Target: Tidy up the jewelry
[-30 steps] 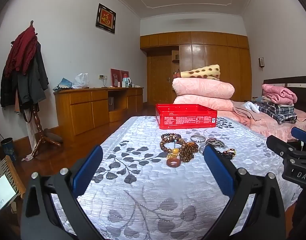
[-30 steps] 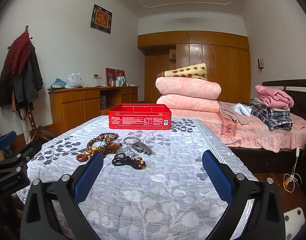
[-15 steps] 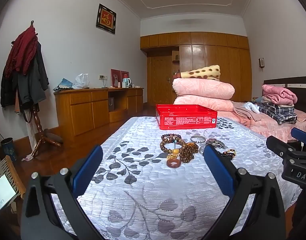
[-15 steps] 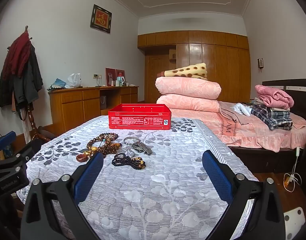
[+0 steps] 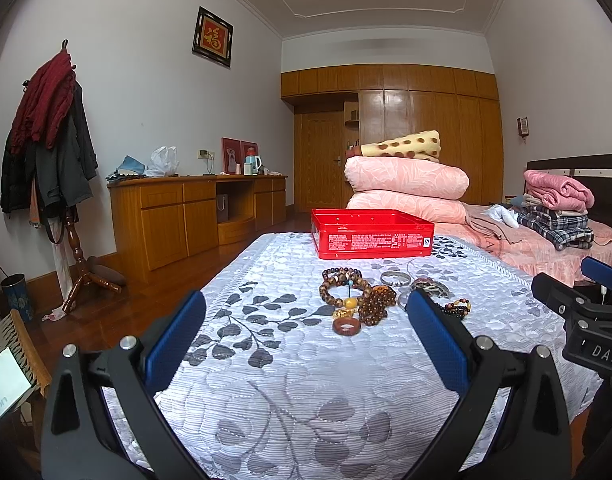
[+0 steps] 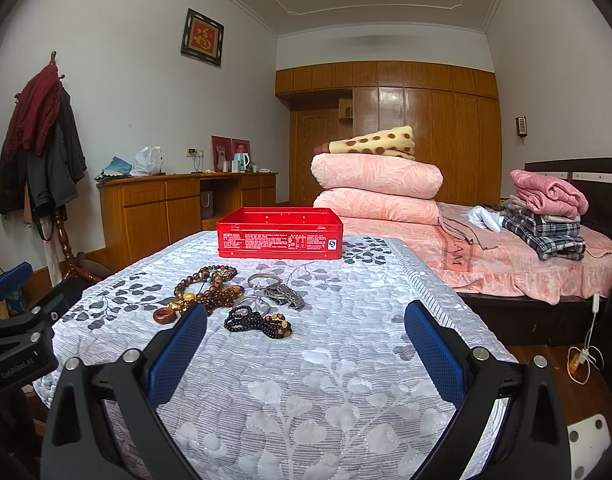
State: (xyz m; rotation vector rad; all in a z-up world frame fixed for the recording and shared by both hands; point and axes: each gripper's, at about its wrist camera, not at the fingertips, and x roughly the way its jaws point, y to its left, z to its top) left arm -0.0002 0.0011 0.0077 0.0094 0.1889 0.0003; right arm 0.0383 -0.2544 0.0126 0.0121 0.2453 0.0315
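Observation:
A pile of jewelry lies mid-table on the white quilted cloth: brown bead bracelets (image 5: pixel 343 286) (image 6: pixel 210 280), a reddish ring (image 5: pixel 346 326) (image 6: pixel 164 315), a silver bangle (image 5: pixel 395 278) (image 6: pixel 263 279), a watch (image 6: pixel 285 295) and dark bead strands (image 6: pixel 258 323). Behind them stands an open red tin box (image 5: pixel 370 233) (image 6: pixel 280 232). My left gripper (image 5: pixel 306 340) is open with nothing between its blue pads, short of the pile. My right gripper (image 6: pixel 306 340) is open too, near the front edge, with the dark beads just ahead to its left.
The table (image 6: pixel 345 360) drops off at its right edge to a pink bed (image 6: pixel 505 256) with folded quilts and clothes. A wooden cabinet (image 5: pixel 194 212) and a coat stand (image 5: pixel 46 152) line the left wall. A chair (image 5: pixel 10 360) sits low left.

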